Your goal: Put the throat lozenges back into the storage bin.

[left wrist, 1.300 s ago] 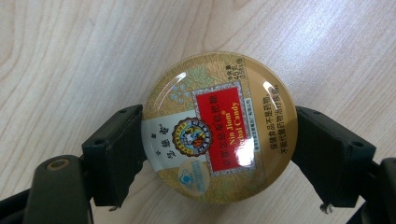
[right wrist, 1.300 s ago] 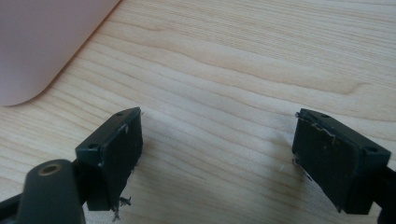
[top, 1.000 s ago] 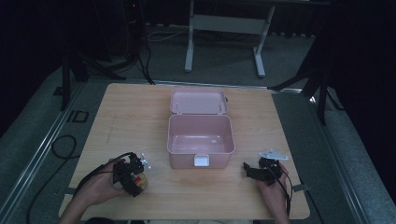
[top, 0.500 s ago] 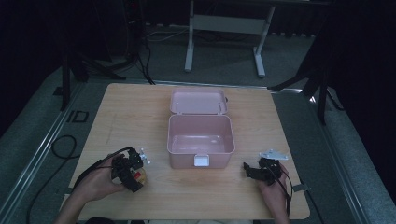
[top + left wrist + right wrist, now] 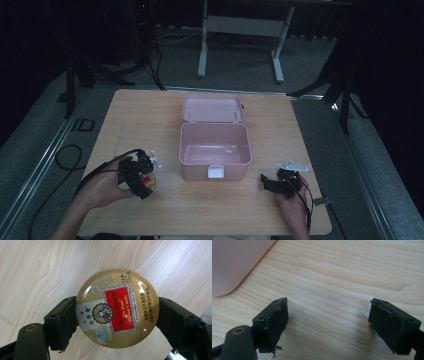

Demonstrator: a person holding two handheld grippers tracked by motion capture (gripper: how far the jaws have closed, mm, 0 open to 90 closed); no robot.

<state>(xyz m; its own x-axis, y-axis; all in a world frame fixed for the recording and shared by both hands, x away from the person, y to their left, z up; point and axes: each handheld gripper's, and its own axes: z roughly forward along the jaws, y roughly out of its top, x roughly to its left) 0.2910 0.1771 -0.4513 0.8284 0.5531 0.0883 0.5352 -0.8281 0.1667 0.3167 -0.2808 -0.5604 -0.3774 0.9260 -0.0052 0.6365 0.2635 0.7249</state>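
Observation:
A round gold candy tin [image 5: 117,307] with a red label sits clamped between the two black jaws of my left gripper [image 5: 117,315], held a little above the wooden table. From the high view that left gripper [image 5: 141,176] and the tin [image 5: 148,182] are at the front left, left of the open pink box [image 5: 214,142]. The box's lid [image 5: 212,109] lies folded back behind it and the inside looks bare. My right gripper [image 5: 266,182] rests low at the front right, open, with bare wood between its jaws [image 5: 329,322].
The pink box's rounded corner [image 5: 234,265] is at the upper left of the right gripper view. Black cables trail off the table's left side [image 5: 65,160]. A metal stand [image 5: 240,30] stands on the floor beyond the table's far edge.
My left gripper has lifted slightly with the tin held in it. The right gripper has stayed where it was.

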